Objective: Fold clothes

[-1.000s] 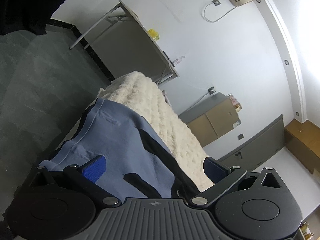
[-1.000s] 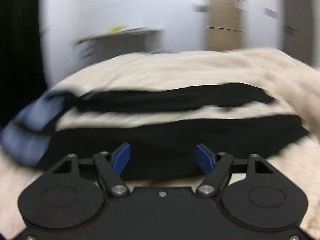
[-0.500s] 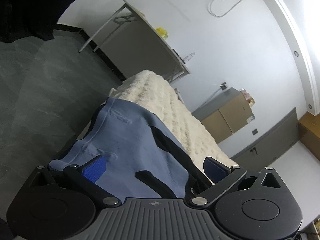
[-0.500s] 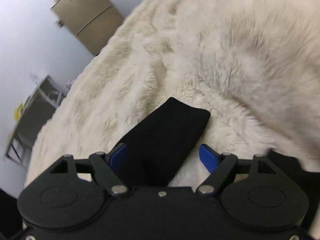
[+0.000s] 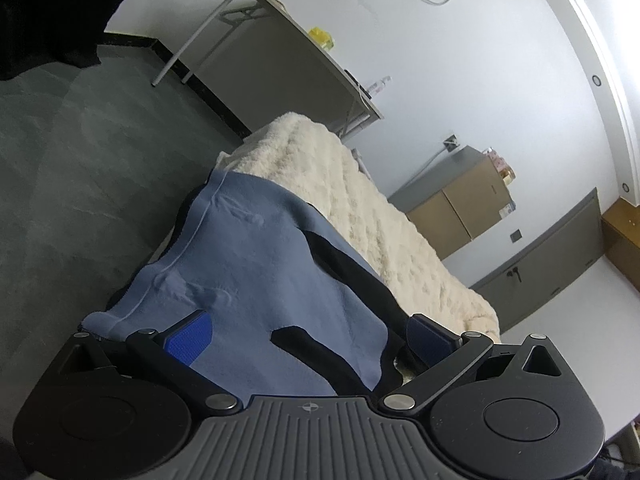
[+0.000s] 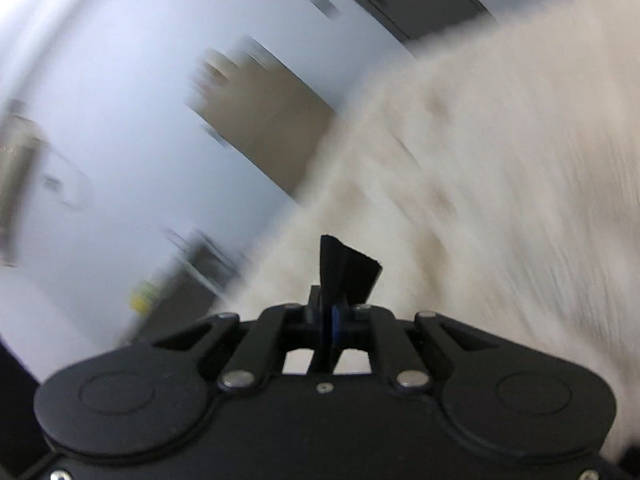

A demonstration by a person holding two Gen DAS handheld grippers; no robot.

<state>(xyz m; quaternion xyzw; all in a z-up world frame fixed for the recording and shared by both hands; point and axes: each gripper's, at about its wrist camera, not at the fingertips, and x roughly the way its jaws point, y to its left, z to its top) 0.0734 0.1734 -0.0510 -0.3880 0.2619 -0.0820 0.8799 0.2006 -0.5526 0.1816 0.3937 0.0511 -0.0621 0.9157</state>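
Right gripper (image 6: 331,318): jaws have just been closing and now stand pinched together on a strip of black fabric (image 6: 347,270), which sticks up past the blue pads as a short folded tab with a ragged upper edge. Behind the tab, cream fleece blanket (image 6: 500,184) fills the right of that view; everything beyond is smeared by motion blur, and only a tan cabinet shape (image 6: 264,120) against a white wall can be made out. Left gripper (image 5: 308,334): jaws spread wide, blue pads well apart, nothing pressed between them. The garment (image 5: 256,264) lies under and between the open fingers: blue-grey knit body with a paler seam line along its left edge and a few small puckers, black trim running diagonally down its right side, and one black band crossing the blue near the gripper. It is spread over the near end of the blanket-covered surface (image 5: 360,196), its left edge hanging over the side toward the dark grey floor (image 5: 80,168). Further off: a folding table (image 5: 288,40) against the wall, a brown-fronted cabinet (image 5: 460,204), and grey cupboards (image 5: 548,252).
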